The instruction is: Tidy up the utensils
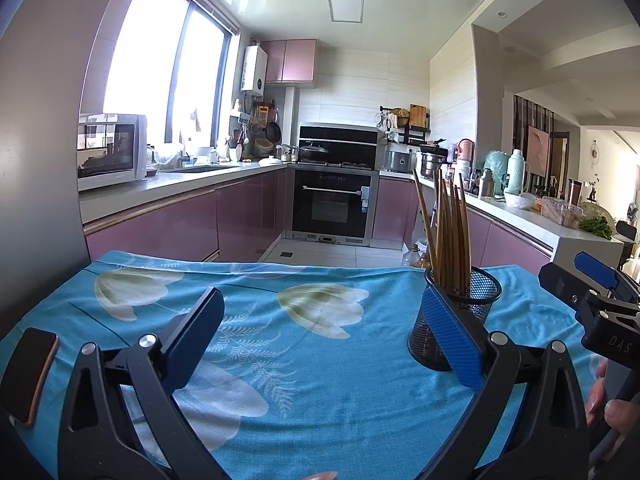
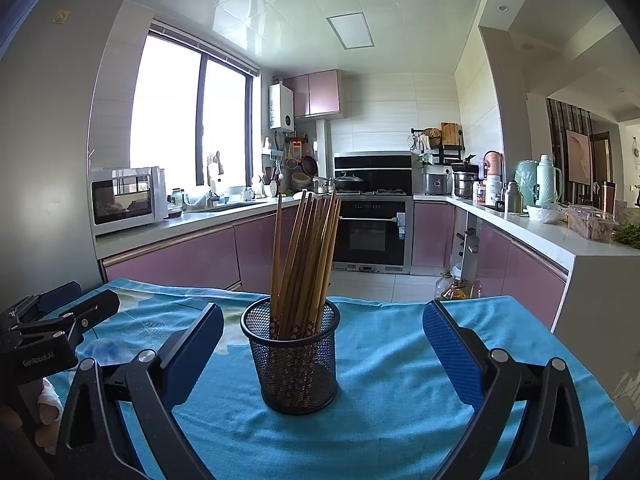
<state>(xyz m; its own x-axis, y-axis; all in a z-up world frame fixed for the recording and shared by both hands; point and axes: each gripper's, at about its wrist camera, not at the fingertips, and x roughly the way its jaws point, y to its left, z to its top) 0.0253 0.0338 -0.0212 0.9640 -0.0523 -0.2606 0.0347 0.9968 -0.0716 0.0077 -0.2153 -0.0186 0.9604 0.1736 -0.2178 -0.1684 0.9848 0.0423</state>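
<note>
A black mesh cup (image 2: 295,360) stands upright on the blue flowered tablecloth (image 2: 400,392). Several wooden chopsticks (image 2: 304,264) stand in it, leaning a little right. My right gripper (image 2: 322,340) is open and empty, with the cup between its fingers but not touched. In the left wrist view the cup (image 1: 472,300) sits behind the right finger. My left gripper (image 1: 320,324) is open and empty over the cloth, to the left of the cup. The right gripper's body (image 1: 600,308) shows at the far right of that view.
A dark phone (image 1: 28,372) lies at the cloth's left edge. The table's far edge drops to a tiled kitchen floor (image 1: 320,252). Pink cabinets, an oven (image 2: 372,232) and crowded counters stand beyond. A white counter end (image 2: 592,276) is close on the right.
</note>
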